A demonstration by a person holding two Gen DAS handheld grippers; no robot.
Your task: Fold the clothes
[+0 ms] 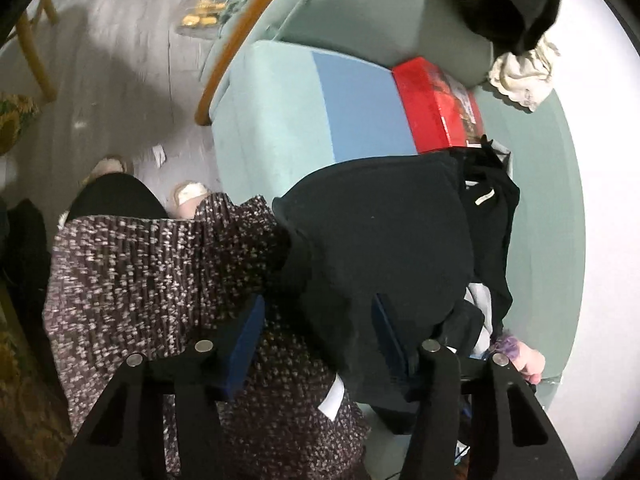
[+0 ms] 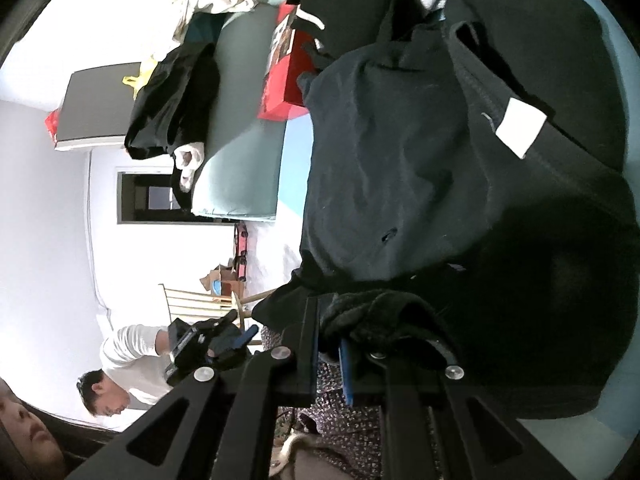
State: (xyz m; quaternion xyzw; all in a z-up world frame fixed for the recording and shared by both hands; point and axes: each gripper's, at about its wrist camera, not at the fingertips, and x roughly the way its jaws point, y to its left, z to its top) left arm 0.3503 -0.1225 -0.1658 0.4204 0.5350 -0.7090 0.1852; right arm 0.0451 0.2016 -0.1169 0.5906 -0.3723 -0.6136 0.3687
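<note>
A black garment (image 2: 460, 184) is seen draped over the sofa (image 1: 272, 120). Its bunched edge is clenched by the right tongs (image 2: 332, 344). The left tongs (image 1: 316, 332) are held released above it.

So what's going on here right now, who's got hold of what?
A person is folding clothes on a sofa with a gripper in each hand. The right gripper is shut on a bunched edge of the black garment, which is draped over the sofa seat. The left gripper is open above the garment, beside a speckled knit, with nothing pressed between its pads. A red box sits further along the sofa.
</note>
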